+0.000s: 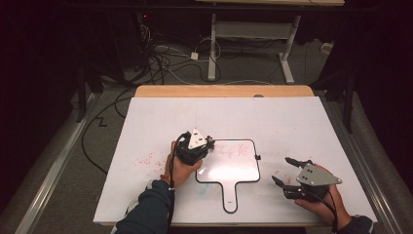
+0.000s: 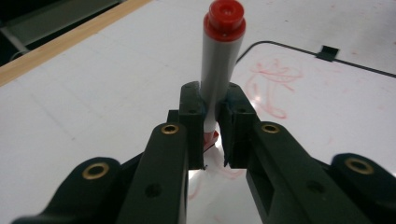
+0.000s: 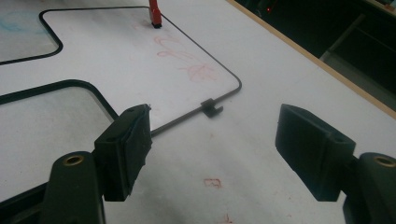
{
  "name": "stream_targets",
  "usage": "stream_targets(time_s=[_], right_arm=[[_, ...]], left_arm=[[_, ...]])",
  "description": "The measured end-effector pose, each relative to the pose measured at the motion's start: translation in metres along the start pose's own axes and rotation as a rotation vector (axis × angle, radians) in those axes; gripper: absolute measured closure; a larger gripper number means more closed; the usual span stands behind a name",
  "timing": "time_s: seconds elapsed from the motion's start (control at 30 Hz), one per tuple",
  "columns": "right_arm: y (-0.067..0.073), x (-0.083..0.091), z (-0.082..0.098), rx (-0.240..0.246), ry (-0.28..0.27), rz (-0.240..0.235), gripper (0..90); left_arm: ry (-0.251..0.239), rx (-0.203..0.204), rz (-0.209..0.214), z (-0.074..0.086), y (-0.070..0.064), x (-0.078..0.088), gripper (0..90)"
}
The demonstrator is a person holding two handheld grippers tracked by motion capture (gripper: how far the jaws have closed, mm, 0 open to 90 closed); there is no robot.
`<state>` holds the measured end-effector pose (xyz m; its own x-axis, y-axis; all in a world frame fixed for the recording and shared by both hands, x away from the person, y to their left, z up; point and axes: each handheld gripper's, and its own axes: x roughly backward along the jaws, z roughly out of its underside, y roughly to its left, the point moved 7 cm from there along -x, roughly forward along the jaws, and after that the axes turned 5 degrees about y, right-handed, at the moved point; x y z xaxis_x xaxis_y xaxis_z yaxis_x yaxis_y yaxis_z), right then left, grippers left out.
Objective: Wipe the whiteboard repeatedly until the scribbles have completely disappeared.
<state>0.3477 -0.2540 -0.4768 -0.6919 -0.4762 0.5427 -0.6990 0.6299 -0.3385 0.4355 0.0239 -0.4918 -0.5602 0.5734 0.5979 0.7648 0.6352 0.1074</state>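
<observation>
I look down into a dark room with tangled cables on a grey floor and the legs of another desk at the top of the frame. Below that sits my worktop, a wide white sheet over a wood board whose tan edge shows along the far side.

In the centre of the high view lies a small white paddle-shaped dry-erase board with a thin black rim and a short handle; the handle points toward the bottom of the frame. Faint red scribbles cover its upper part, and more red smudges mark the worktop left of it.

My left claw sits at the board's upper left corner, just left of centre in the high view. In the left gripper view its jaws are clamped tight on a grey-bodied marker with a red end cap, which stands upright between the pads, cap at the top of the frame. The red tip pokes out below the jaws, at the board surface; I cannot tell whether it touches.

My right claw rests at the lower right of the high view, right of the board and well apart from the marker. Its jaws gape wide with nothing between them, bare worktop showing through the gap.
</observation>
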Motion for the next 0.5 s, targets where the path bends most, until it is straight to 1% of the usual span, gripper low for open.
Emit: stream_targets(time_s=[0.03,0.07,0.1,0.13,0.17,0.23,0.27,0.3,0.33,0.37,0.4,0.43,0.5], right_arm=[[0.0,0.0,0.0,0.001,0.001,-0.002,27.6],[0.0,-0.001,0.001,0.001,0.004,-0.004,27.6],[0.0,-0.001,0.001,0.0,0.008,-0.005,27.6],[0.0,-0.002,0.002,-0.003,0.011,-0.006,27.6],[0.0,-0.002,0.002,-0.006,0.011,-0.008,27.6],[-0.001,-0.001,0.002,-0.008,0.01,-0.004,27.6],[-0.001,-0.001,0.002,-0.009,0.009,-0.002,27.6],[-0.001,0.0,0.002,-0.008,0.009,-0.001,27.6],[-0.001,0.0,0.002,-0.008,0.009,-0.001,27.6],[-0.002,0.0,0.002,-0.012,0.01,0.002,27.6],[-0.002,0.0,0.002,-0.012,0.01,0.002,27.6],[-0.003,0.0,0.002,-0.015,0.011,0.004,27.6],[-0.003,0.001,0.003,-0.016,0.014,0.008,27.7]], left_arm=[[0.001,0.004,0.014,-0.002,-0.002,-0.001,78.4],[0.001,0.004,0.014,-0.002,-0.002,-0.001,78.4],[0.0,-0.002,0.038,-0.006,-0.008,-0.005,78.4],[-0.003,-0.006,0.049,-0.009,-0.011,-0.008,78.3],[-0.003,-0.006,0.049,-0.009,-0.011,-0.008,78.4],[-0.001,-0.022,0.074,-0.019,-0.023,-0.017,78.4],[-0.001,-0.022,0.074,-0.019,-0.023,-0.017,78.4],[0.007,-0.046,0.086,-0.028,-0.033,-0.025,78.4],[0.007,-0.046,0.086,-0.028,-0.033,-0.025,78.4],[0.016,-0.071,0.103,-0.035,-0.043,-0.031,78.4],[0.016,-0.071,0.103,-0.035,-0.043,-0.031,78.4],[0.016,-0.081,0.104,-0.038,-0.048,-0.034,78.4],[0.032,-0.105,0.093,-0.043,-0.053,-0.038,78.3]])
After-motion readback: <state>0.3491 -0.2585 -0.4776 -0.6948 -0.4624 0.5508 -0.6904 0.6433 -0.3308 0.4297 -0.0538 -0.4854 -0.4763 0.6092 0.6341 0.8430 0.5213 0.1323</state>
